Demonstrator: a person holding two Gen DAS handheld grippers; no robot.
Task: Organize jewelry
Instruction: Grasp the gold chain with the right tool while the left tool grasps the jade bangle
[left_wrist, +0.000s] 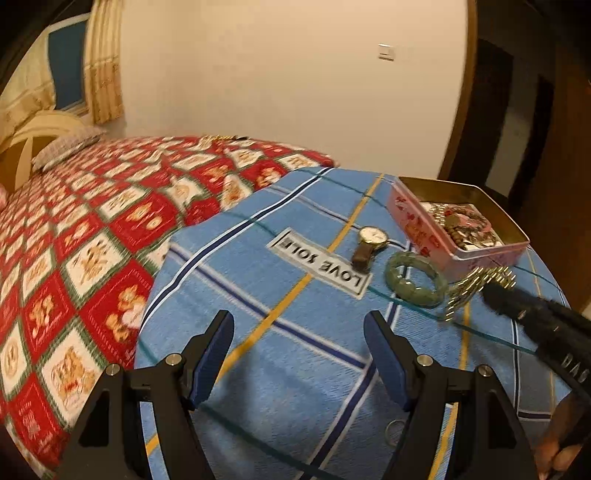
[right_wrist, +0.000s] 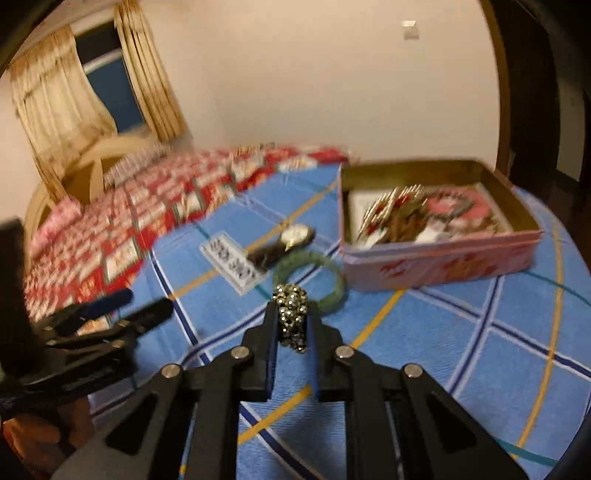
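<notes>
My right gripper (right_wrist: 291, 317) is shut on a studded gold bracelet (right_wrist: 291, 317), held above the blue table; the bracelet also shows in the left wrist view (left_wrist: 476, 288) at my right gripper's tip (left_wrist: 495, 293). A pink tin box (right_wrist: 439, 262) holding several jewelry pieces stands just beyond it, also in the left wrist view (left_wrist: 417, 225). A green bangle (left_wrist: 414, 278) and a brown-strap watch (left_wrist: 369, 243) lie on the table left of the tin. My left gripper (left_wrist: 299, 339) is open and empty over the table, and shows at the left of the right wrist view (right_wrist: 144, 306).
The round table carries a blue plaid cloth (left_wrist: 295, 369) under glass, with a "LOVE SOLE" label (left_wrist: 319, 262). A small metal ring (left_wrist: 395, 432) lies near my left gripper. A bed with a red patterned quilt (left_wrist: 92, 240) stands to the left. A dark doorway (left_wrist: 517, 129) is at the right.
</notes>
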